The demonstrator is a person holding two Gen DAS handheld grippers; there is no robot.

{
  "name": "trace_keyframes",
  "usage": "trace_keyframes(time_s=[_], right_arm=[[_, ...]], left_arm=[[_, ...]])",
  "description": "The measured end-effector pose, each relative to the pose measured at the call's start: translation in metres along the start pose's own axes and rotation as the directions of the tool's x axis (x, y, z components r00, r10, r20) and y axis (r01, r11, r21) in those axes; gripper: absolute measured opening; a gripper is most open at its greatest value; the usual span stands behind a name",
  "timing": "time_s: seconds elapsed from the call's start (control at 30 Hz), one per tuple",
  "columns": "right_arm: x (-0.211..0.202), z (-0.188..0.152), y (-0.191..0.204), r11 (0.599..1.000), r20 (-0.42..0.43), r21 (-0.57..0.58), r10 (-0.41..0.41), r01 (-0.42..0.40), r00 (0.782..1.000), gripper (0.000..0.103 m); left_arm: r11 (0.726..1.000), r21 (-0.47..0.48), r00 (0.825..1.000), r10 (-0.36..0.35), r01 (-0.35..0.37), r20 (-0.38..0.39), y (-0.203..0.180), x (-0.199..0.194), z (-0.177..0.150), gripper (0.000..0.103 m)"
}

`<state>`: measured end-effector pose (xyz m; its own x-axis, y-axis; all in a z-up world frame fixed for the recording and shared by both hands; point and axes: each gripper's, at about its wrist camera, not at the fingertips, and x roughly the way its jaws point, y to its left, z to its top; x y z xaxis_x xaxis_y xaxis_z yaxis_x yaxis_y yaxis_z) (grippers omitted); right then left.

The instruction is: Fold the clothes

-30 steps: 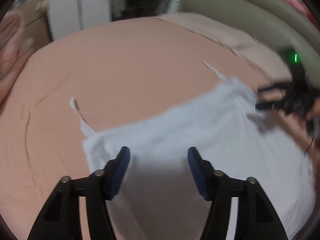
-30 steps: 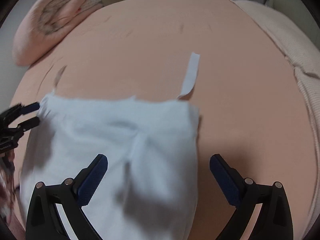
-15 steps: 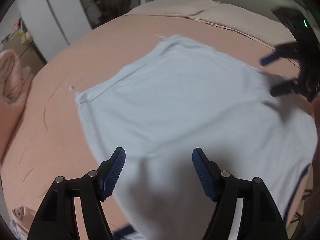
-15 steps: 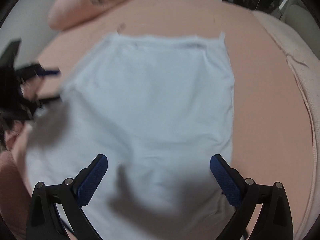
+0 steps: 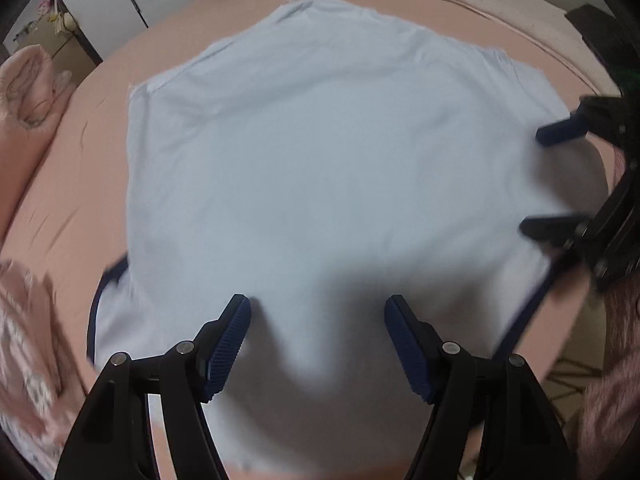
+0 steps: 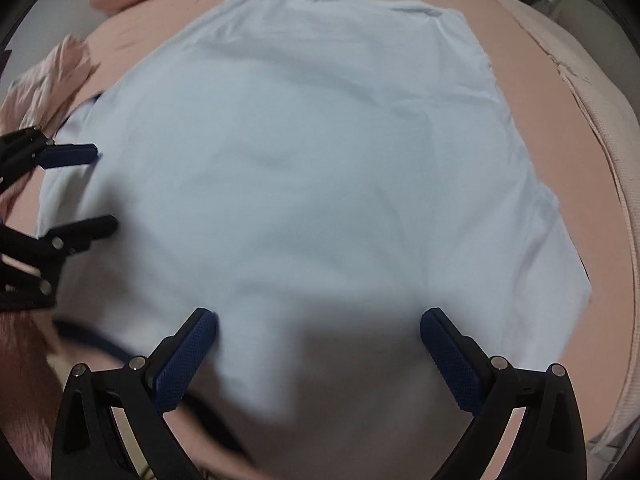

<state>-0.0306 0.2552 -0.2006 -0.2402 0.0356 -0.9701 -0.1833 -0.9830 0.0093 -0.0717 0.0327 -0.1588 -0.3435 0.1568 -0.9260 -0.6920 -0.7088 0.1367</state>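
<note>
Left wrist view: pale blue shirt flat on the bed, filling the centre. Left gripper and right gripper both wide, empty. Pinch near-edge corners at 6 o'clock, evenly.

A peach bedsheet, a pink pillow and a white cabinet.
</note>
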Motion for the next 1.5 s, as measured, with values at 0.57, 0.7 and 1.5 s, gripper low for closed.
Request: trace_keyframes(time_s=[0.57, 0.7, 1.5], right_arm=[[-0.028, -0.030, -0.114, 0.849, 0.217, 0.522, -0.037, -0.084, 0.975, 0.102], [-0.005, -0.042, -0.158, 0.730, 0.216, 0.658, 0.055, -0.186, 0.975, 0.099], [-0.010, -0.018, -0.169, 0.666, 0.363, 0.652, 0.145, -0.362, 0.920, 0.005]], left_arm=[[0.897, -0.442, 0.988, 0.088, -0.022, 0.128, 0.018, -0.040, -0.050, 0.068], [0.746, -0.666, 0.983, 0.125, -0.005, 0.133, 0.066, -0.042, -0.074, 0.068], [0.553, -0.815, 0.969, 0.056, 0.171, 0.240, 0.136, 0.006, -0.067, 0.002]])
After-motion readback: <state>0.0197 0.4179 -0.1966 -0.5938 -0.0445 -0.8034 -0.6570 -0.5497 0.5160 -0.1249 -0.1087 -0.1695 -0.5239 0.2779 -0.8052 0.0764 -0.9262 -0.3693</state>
